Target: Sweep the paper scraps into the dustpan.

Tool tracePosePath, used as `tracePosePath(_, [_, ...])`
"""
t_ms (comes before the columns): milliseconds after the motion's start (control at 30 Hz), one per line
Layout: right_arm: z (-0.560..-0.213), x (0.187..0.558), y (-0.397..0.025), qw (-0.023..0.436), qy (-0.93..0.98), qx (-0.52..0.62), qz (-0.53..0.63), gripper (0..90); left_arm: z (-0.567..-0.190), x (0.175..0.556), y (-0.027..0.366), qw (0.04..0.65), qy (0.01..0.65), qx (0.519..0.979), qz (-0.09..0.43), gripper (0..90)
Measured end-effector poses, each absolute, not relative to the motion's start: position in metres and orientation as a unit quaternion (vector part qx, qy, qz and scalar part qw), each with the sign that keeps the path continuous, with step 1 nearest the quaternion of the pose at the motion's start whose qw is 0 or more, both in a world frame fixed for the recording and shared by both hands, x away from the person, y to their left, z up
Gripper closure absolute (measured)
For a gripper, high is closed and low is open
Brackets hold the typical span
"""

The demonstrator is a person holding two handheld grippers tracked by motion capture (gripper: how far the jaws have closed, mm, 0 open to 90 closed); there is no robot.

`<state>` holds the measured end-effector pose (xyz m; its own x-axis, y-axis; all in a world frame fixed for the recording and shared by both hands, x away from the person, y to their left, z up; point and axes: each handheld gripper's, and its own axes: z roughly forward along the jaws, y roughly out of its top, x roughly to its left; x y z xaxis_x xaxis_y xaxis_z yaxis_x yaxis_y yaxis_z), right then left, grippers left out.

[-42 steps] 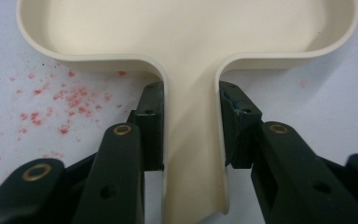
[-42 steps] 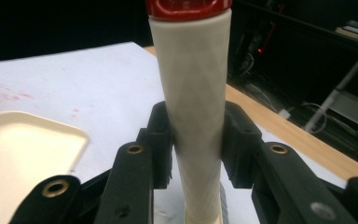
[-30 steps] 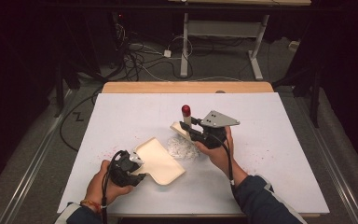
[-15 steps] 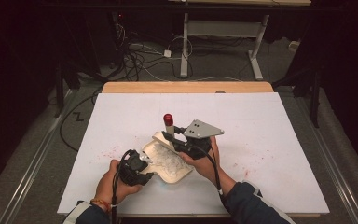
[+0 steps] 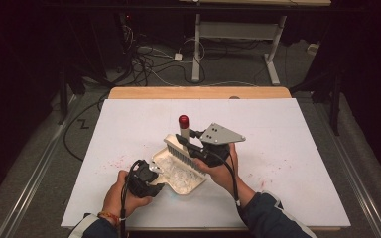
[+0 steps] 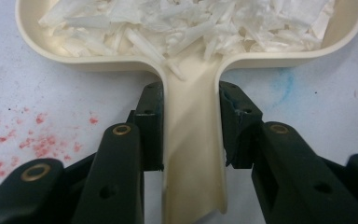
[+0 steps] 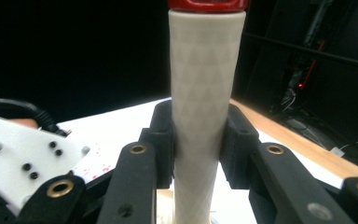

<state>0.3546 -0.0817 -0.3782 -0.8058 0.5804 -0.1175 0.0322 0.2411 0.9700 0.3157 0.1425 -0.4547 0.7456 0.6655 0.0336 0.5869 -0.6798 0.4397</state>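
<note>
Your left gripper [image 6: 191,135] clamps the cream dustpan [image 6: 193,154] holding white shreds [image 6: 191,23]; your right gripper [image 7: 198,140] grips the red-capped brush [image 7: 200,93].

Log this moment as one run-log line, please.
left hand-held gripper: shut on dustpan handle | right hand-held gripper: shut on brush handle | bristles over pan | paper scraps: in pan

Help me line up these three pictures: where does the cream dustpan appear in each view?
High view: the dustpan lies low at center, between the two hands.
Left gripper view: its tray spans the top, and its handle runs down between the left gripper jaws.
Right gripper view: I cannot make it out behind the brush handle.
Shared landmark: the red specks on the white table.
</note>
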Motion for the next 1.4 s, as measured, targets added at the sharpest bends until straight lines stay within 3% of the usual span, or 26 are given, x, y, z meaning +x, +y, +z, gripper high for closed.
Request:
tracePosePath(233, [-0.365,0.367,-0.100,0.245,0.745,0.208,0.585,70.0,-0.457,0.313,0.151,0.203,0.348,0.911,0.092,63.3])
tracePosePath(467, [-0.355,0.401,-0.119,0.289,0.737,0.236,0.564,70.0,-0.456,0.312,0.160,0.202,0.353,0.909,0.093,63.3])
tracePosePath(633, [-0.366,0.436,-0.123,0.315,0.739,0.263,0.534,70.1,-0.456,0.315,0.170,0.201,0.359,0.907,0.089,63.3])
tracePosePath(800, [-0.381,0.448,-0.109,0.329,0.749,0.257,0.514,70.1,-0.459,0.318,0.177,0.197,0.366,0.905,0.090,63.4])
tracePosePath(967, [-0.392,0.446,-0.097,0.300,0.759,0.249,0.521,70.1,-0.460,0.320,0.180,0.191,0.374,0.903,0.094,63.5])
tracePosePath(1400, [-0.402,0.385,-0.064,0.206,0.799,0.131,0.549,69.2,-0.459,0.319,0.179,0.187,0.376,0.902,0.099,63.4])
